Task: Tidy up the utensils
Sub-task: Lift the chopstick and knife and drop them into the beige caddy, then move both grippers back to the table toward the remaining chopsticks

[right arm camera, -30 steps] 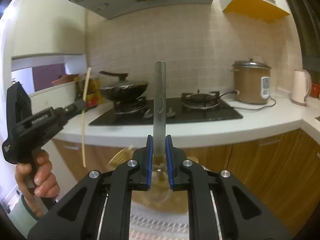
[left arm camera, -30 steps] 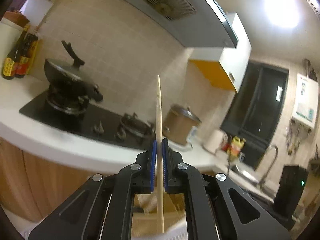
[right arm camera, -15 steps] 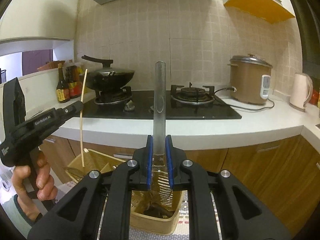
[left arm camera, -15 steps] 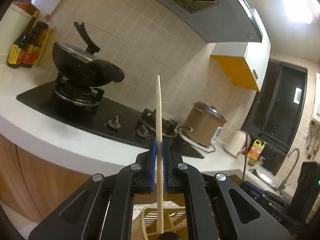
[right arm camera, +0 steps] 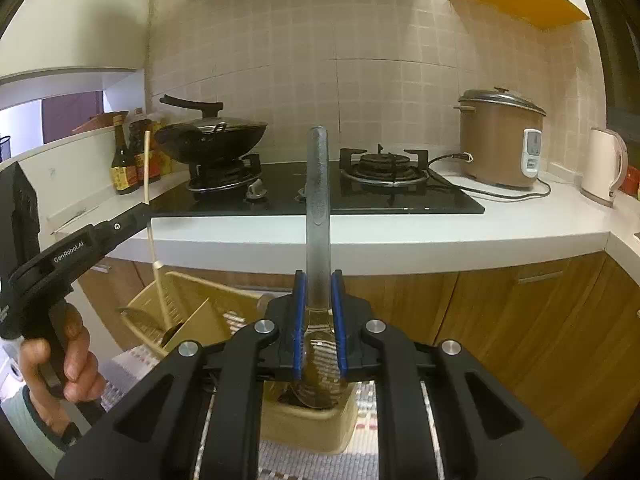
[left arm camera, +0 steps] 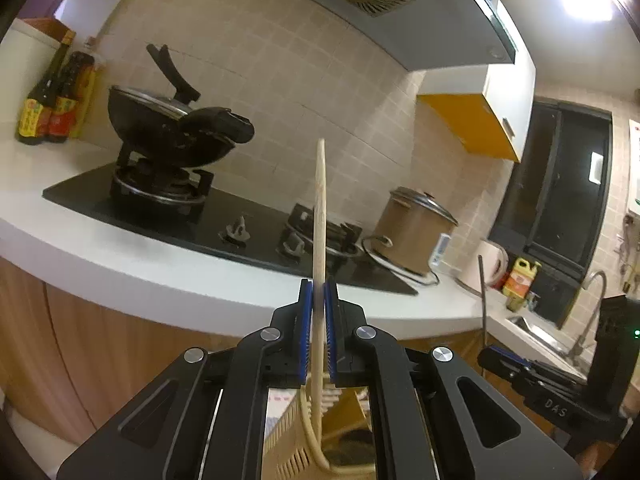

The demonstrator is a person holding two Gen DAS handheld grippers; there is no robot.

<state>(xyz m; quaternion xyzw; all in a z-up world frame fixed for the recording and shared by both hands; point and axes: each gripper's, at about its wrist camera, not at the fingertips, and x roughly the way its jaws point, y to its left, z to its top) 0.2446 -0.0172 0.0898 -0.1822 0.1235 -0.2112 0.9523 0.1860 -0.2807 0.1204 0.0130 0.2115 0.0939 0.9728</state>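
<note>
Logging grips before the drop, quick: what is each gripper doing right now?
Left gripper: shut on a wooden chopstick.
Right gripper: shut on a clear spoon.

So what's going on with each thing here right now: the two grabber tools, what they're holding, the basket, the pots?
Left gripper: shut on the chopstick.
Chopstick: upright, lower end down in the basket.
Right gripper: shut on the spoon.
Spoon: upright, handle up, bowl low over the basket.
Basket: open-topped, divided, some utensils inside.
Wok: lidded, on the left burner.
Rice cooker: lid on.
Right burner: bare, no flame visible.
</note>
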